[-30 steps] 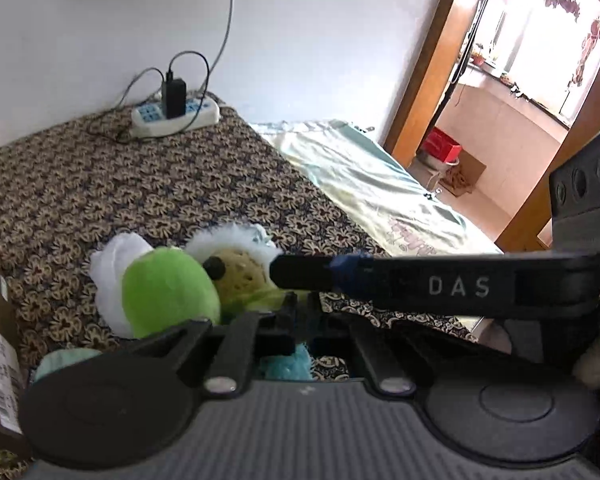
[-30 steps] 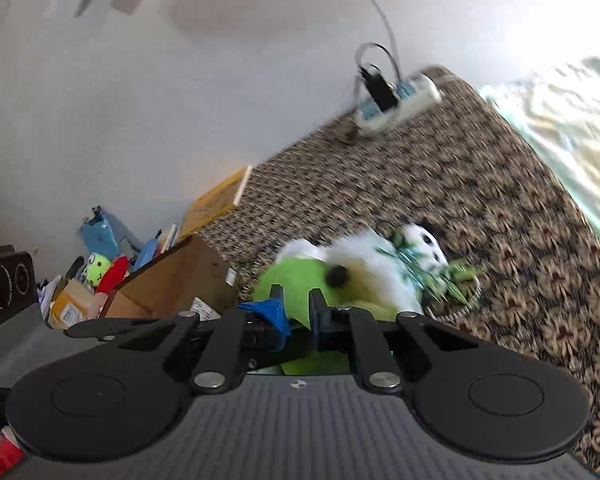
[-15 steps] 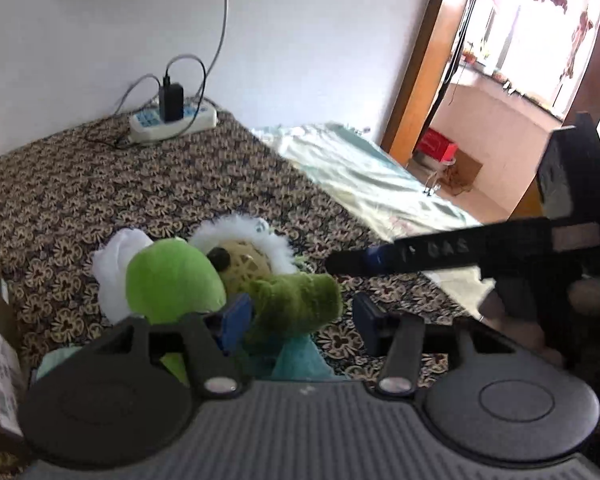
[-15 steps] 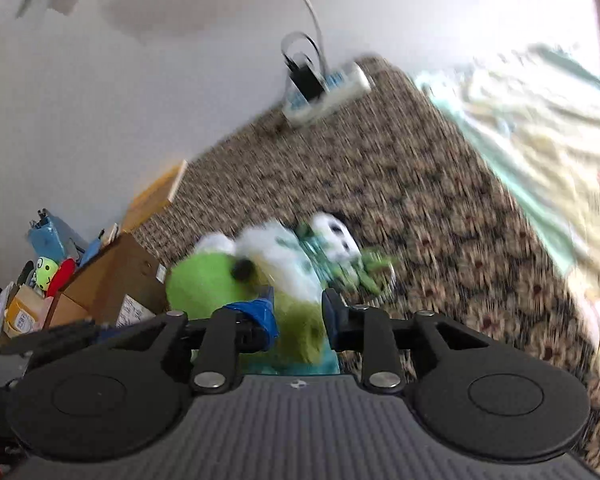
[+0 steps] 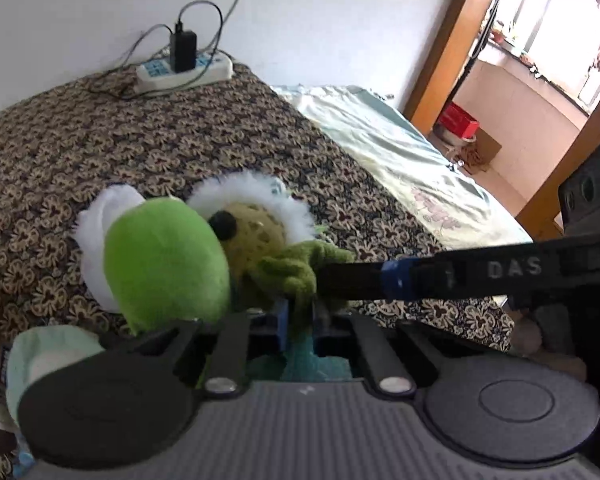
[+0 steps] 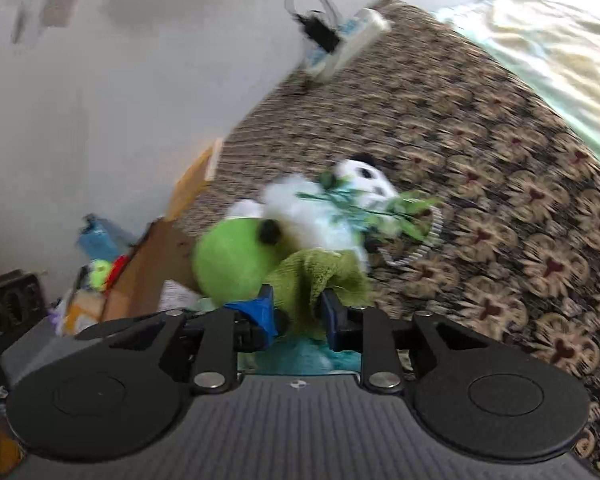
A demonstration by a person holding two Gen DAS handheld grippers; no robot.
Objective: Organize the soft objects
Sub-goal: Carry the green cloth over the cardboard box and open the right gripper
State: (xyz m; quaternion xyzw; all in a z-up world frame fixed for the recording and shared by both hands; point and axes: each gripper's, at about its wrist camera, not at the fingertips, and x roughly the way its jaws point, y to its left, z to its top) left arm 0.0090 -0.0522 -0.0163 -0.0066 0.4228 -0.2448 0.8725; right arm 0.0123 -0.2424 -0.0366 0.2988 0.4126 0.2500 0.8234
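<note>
A green plush frog [image 5: 164, 264] with white-rimmed eyes lies on the patterned bedspread [image 5: 140, 148]. My left gripper [image 5: 300, 320] is shut on its olive-green limb [image 5: 296, 268]. My right gripper [image 6: 298, 314] is also shut on that limb [image 6: 312, 276]; its black finger [image 5: 440, 276] reaches in from the right in the left wrist view. The frog's head [image 6: 232, 260] is left of my right gripper. A white panda plush [image 6: 340, 200] with green leaves lies just beyond it. Something teal [image 6: 300, 356] shows below the jaws.
A white power strip [image 5: 184, 70] with a black charger lies at the far edge by the wall. A cardboard box [image 6: 148, 268] with toys stands at the left. A pale green sheet [image 5: 400, 160] covers the bed's right side. A doorway opens at the right.
My left gripper was open around the frog's limb half a second ago and has shut on it. My right gripper has come back in against the limb.
</note>
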